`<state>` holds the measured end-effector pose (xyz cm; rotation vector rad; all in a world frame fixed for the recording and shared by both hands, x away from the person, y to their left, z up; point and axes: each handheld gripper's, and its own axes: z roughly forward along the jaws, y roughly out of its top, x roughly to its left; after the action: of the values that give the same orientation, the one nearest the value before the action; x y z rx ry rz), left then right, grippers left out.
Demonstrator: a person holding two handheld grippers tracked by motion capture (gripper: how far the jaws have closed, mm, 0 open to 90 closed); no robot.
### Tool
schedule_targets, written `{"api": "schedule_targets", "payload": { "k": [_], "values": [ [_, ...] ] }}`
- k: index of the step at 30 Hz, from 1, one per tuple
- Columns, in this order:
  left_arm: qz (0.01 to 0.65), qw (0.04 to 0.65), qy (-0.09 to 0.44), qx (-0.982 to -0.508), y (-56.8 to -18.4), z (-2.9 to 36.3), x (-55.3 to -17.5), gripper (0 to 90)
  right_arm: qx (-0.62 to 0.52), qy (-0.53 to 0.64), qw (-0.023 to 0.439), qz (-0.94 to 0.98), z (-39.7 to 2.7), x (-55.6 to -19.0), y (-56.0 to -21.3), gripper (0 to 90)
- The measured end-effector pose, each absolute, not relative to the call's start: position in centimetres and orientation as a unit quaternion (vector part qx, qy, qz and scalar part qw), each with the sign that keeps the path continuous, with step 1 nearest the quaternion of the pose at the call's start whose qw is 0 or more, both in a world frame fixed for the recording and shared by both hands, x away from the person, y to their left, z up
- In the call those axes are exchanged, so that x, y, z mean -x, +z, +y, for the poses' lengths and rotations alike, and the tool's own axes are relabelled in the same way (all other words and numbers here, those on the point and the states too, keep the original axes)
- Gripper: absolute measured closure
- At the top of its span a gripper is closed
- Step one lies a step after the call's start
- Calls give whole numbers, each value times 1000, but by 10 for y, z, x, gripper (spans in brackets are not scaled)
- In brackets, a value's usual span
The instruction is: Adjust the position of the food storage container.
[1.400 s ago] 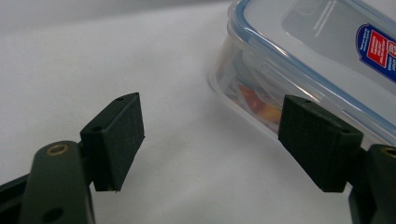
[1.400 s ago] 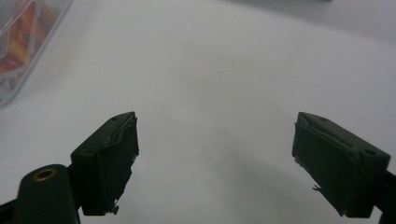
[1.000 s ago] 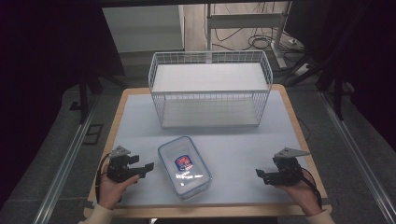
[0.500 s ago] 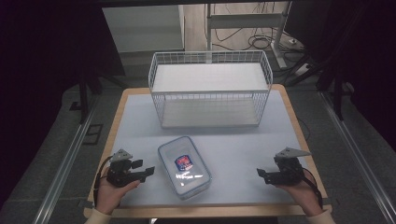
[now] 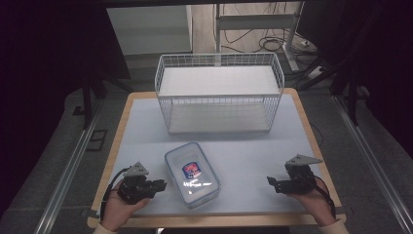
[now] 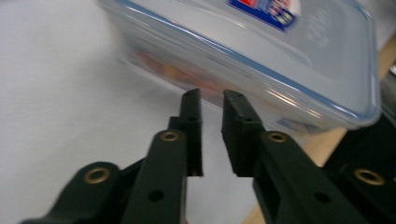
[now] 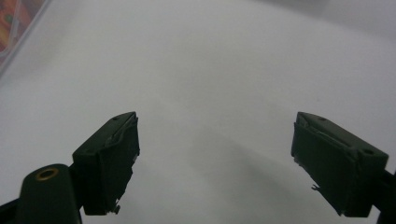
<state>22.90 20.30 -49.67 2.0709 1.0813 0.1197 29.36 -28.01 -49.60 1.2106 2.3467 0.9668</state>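
A clear lidded container [image 5: 192, 174] with a red and blue label lies near the table's front edge, between my two grippers. My left gripper [image 5: 160, 184] is just left of it, pointing at its side. In the left gripper view the jaws [image 6: 210, 100] have just been closing. They now stand nearly together with only a slim gap and nothing between them, their tips close to the container [image 6: 261, 51] wall. My right gripper [image 5: 270, 181] rests at the front right, apart from the container. Its jaws [image 7: 215, 126] are spread wide over bare table.
A white wire basket [image 5: 219, 57] stands at the back middle of the pale table [image 5: 146, 126]. The wooden front edge runs just behind both hands. Beyond the table are dark floor, rails and cables.
My left gripper has shifted a little to the right, toward the container, and its jaws have closed from wide apart to nearly together. The right gripper and the container have not moved.
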Motion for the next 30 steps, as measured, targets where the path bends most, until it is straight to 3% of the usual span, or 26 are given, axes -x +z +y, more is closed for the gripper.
{"api": "schedule_targets", "payload": {
  "k": [7, 30],
  "values": [
    [398, 386, 17, -832, -502, 186, -222, 898, -423, 340, 163, 824, -279, -292, -495, 155],
    [353, 366, -21, -861, -510, 157, -214, 900, -424, 334, 162, 826, -279, -294, -499, 158]
  ]
}}
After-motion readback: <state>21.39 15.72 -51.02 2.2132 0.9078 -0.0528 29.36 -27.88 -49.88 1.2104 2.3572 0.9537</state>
